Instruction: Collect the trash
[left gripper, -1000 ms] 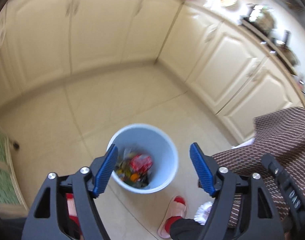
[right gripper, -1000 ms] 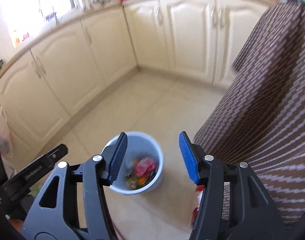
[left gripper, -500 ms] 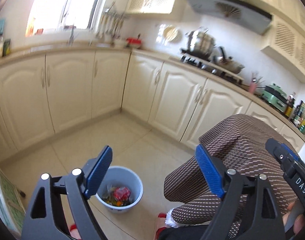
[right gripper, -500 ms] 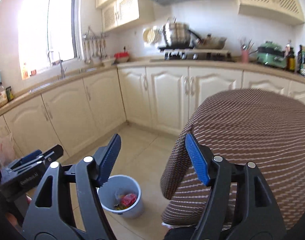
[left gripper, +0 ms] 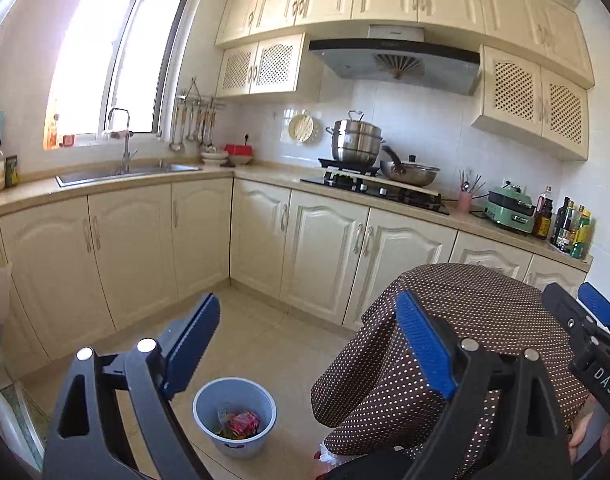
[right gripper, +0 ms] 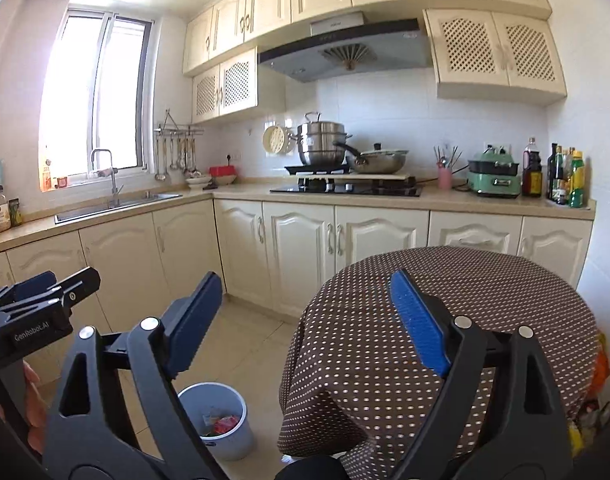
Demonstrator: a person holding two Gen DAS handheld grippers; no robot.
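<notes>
A pale blue trash bucket [left gripper: 235,416] stands on the tiled floor, holding colourful wrappers [left gripper: 244,423], one of them red. It also shows in the right wrist view [right gripper: 219,420]. My left gripper [left gripper: 309,336] is open and empty, held high above the floor, left of the table. My right gripper [right gripper: 301,312] is open and empty, at about the same height, over the table's near edge. No trash shows on the round table with its brown dotted cloth [right gripper: 445,304].
Cream cabinets [left gripper: 325,248] run along the back and left walls, with a sink [left gripper: 121,172], a stove with pots [left gripper: 369,184] and bottles [right gripper: 561,176] on the counter. The table [left gripper: 465,312] fills the right foreground. Floor lies between bucket and cabinets.
Both grippers have tilted up and risen from looking down into the bucket to looking across the kitchen. The bucket now sits low in both views. Jaws stayed open.
</notes>
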